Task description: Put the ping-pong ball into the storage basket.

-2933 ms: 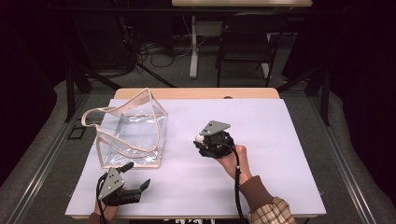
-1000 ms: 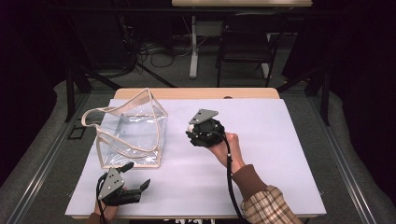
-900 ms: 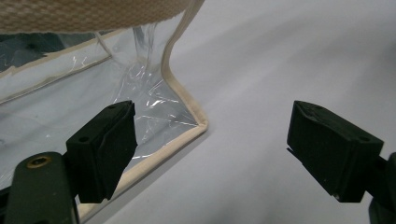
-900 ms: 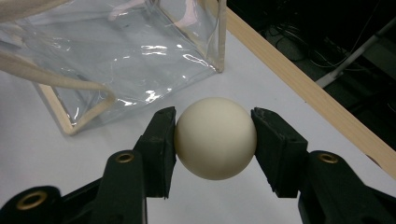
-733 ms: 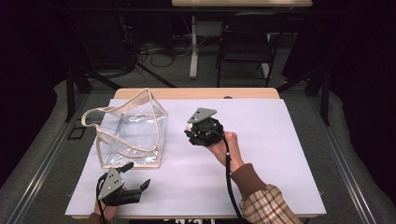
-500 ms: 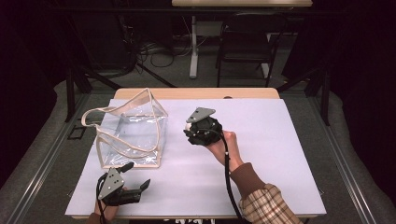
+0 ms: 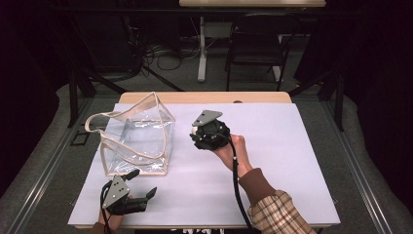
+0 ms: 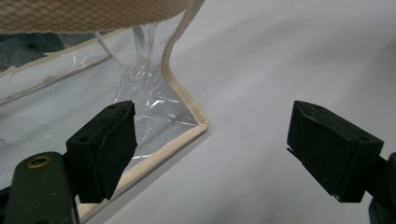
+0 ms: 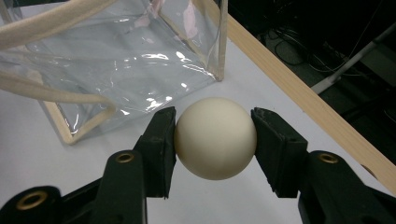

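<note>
Beside the clear plastic bag [image 9: 116,60], right gripper [image 9: 215,140] clamps a smooth cream ball [image 9: 215,138]; left gripper [image 8: 210,154] gapes.

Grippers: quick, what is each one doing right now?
Left gripper: open, holding nothing.
Right gripper: closed on a smooth cream-coloured ball.

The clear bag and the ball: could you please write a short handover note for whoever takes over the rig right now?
Right tongs: shut on the cream ball, held above the table beside the clear bag.
Left tongs: open, empty, at the bag's near corner.
Bag: stands on the white table, top open, nothing seen inside.
Done: ball picked up.
Left: probably steady the bag and drop the ball in.
</note>
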Action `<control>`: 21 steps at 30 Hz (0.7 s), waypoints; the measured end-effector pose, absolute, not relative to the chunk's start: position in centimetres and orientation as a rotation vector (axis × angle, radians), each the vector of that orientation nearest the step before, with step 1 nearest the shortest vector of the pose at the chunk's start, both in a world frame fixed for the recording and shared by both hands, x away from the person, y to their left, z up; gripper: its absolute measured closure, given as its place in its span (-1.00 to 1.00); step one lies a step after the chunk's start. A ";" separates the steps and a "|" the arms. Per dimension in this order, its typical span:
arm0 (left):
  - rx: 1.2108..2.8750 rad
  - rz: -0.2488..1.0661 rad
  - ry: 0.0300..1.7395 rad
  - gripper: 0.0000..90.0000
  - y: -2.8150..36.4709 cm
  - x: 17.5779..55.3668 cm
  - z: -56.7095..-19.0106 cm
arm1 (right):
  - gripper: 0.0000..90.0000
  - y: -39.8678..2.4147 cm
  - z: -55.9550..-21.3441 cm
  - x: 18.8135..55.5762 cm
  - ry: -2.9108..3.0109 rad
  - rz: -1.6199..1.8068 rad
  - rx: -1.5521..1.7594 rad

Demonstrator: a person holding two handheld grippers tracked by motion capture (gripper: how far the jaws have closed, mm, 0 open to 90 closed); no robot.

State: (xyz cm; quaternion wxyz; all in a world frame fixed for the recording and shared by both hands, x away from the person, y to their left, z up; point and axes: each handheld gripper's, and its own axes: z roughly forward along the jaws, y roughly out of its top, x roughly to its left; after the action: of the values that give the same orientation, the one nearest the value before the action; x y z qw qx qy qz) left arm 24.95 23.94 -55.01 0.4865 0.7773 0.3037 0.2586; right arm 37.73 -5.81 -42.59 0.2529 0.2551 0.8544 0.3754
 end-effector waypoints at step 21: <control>1.890 0.628 0.739 -0.65 23.9 25.0 -55.0 | 0.14 -4.4 -41.7 38.0 2.328 1.013 0.657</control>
State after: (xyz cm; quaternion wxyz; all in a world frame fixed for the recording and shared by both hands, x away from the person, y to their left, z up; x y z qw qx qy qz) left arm 24.96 23.93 -55.03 0.4870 0.7771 0.3040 0.2580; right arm 37.98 -4.44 -41.70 0.2566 0.2421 0.8581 0.3731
